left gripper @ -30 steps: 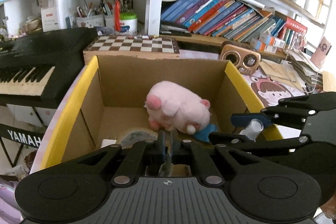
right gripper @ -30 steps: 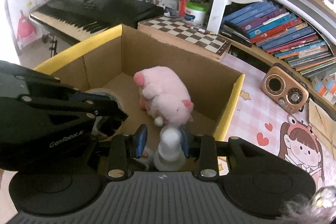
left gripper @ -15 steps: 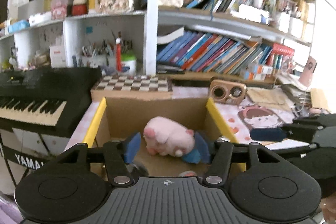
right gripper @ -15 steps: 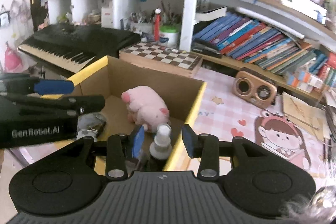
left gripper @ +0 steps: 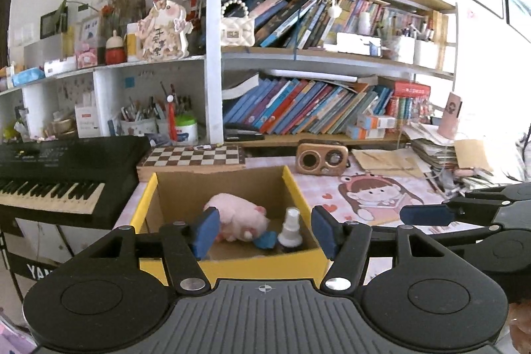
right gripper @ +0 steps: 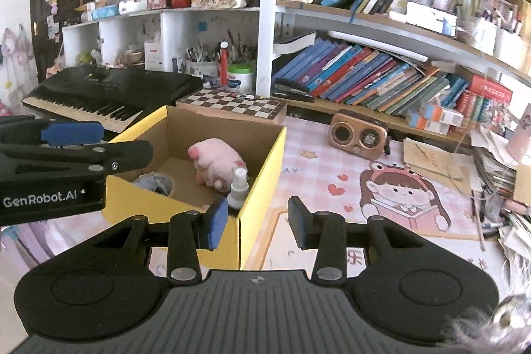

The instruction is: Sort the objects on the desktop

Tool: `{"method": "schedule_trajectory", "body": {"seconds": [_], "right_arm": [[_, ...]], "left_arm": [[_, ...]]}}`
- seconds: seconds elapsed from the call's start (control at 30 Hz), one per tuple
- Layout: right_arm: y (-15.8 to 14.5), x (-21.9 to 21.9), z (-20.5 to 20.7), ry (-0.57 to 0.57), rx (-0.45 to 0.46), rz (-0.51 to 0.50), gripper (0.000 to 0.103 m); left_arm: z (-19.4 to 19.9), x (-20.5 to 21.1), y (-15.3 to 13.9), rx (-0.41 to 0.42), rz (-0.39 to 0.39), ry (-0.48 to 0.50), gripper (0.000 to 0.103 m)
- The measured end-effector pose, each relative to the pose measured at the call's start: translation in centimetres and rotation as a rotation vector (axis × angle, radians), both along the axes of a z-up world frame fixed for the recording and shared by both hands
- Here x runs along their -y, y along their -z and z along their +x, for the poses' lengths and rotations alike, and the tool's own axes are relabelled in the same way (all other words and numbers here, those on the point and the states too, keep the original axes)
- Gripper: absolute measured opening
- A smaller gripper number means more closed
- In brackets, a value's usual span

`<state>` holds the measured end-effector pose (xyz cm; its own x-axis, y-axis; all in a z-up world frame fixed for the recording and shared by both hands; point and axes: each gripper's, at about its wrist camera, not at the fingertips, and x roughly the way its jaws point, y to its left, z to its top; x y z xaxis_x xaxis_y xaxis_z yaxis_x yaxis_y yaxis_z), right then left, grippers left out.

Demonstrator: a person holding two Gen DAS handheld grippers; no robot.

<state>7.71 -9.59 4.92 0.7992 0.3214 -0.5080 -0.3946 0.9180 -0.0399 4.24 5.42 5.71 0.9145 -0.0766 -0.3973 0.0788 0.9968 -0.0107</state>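
A cardboard box with yellow rims [left gripper: 300,188] [right gripper: 265,155] stands on the desk. Inside lie a pink plush toy [left gripper: 235,214] [right gripper: 215,161], a small blue item [left gripper: 265,239] and a roll of tape [right gripper: 156,183]; a white spray bottle [left gripper: 290,226] [right gripper: 239,188] stands upright in the near right corner. My left gripper [left gripper: 264,233] hovers before the box, its jaws opening with nothing held between them. My right gripper [right gripper: 258,225] is open and holds nothing, above the box's near right corner. Each gripper shows at the edge of the other's view [left gripper: 424,214] [right gripper: 71,135].
A black piano keyboard [left gripper: 66,175] stands left of the box, with a chessboard [left gripper: 195,156] behind it. A wooden speaker [left gripper: 322,158], a cartoon desk mat [right gripper: 398,188] and a paper stack [right gripper: 497,161] lie to the right. Packed bookshelves line the back.
Both grippers have opened and drawn back and up from the box. The spray bottle left the right gripper's fingers and now stands inside the box.
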Motion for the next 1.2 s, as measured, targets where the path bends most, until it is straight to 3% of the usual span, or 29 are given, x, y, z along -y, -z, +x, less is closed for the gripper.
{"method": "schedule_trajectory", "body": {"seconds": [0.3, 1.2], "right_arm": [[0.6, 1.9, -3.9, 0.042, -0.019, 0.012, 0.039], [3.3, 6.5, -7.9, 0.106, -0.084, 0.014, 0.042]], "left_arm": [[-3.5, 1.4, 0.8, -0.021, -0.007, 0.009, 0.068], [-6.1, 3.4, 3.4, -0.093, -0.052, -0.040, 0.070]]}}
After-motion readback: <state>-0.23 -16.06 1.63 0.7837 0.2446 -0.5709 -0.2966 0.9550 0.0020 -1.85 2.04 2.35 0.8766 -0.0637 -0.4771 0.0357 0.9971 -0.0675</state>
